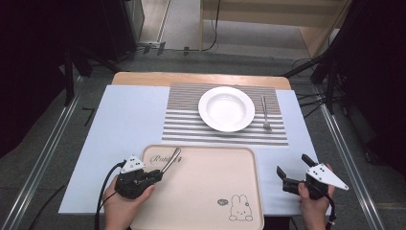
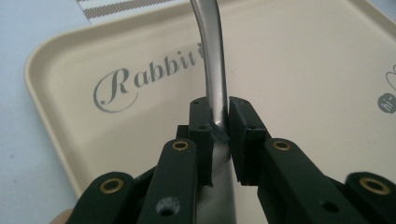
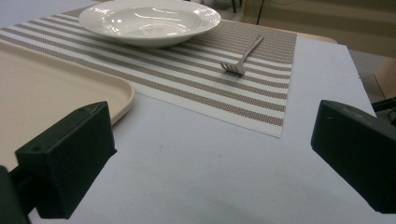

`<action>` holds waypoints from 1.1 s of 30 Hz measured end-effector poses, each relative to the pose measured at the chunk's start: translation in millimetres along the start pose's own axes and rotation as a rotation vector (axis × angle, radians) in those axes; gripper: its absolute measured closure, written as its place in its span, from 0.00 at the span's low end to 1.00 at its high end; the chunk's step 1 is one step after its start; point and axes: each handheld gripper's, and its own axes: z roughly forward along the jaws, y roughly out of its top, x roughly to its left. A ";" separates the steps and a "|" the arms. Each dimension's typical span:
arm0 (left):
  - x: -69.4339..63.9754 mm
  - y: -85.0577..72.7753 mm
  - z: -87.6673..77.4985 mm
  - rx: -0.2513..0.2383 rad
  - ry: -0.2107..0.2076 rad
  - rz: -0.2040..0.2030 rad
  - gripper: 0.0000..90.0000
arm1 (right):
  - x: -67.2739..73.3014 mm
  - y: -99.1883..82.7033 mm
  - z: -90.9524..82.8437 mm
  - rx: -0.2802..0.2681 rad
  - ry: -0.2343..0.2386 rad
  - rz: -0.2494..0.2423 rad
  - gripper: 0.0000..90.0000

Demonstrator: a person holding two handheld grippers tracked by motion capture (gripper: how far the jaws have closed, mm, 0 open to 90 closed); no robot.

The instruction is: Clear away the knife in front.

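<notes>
My left gripper [image 1: 160, 174] is over the near left part of a beige tray [image 1: 206, 196], shut on a silver metal utensil [image 1: 171, 160]. The utensil's shiny handle [image 2: 214, 56] rises from between the pads and slants away over the "Rabbit" lettering; its working end is hidden behind the jaws. My right gripper [image 1: 292, 164] is held to the right of the tray near the table's front edge, open with nothing between its jaws [image 3: 210, 154]. A white deep plate [image 1: 226, 109] and a fork [image 1: 265, 114] lie on a striped placemat [image 1: 186, 127].
The tray [image 2: 303, 70] [image 3: 46, 84] has a rabbit drawing at its near right corner. A pale blue sheet [image 1: 124, 124] covers the table. The plate [image 3: 149, 21] and fork [image 3: 243, 58] sit ahead of the right gripper on the placemat [image 3: 196, 88]. Metal rails run along both sides.
</notes>
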 end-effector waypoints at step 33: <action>-20.1 9.5 40.5 0.090 0.100 0.121 1.00 | 0.3 -0.2 0.1 0.003 -0.006 -0.002 0.00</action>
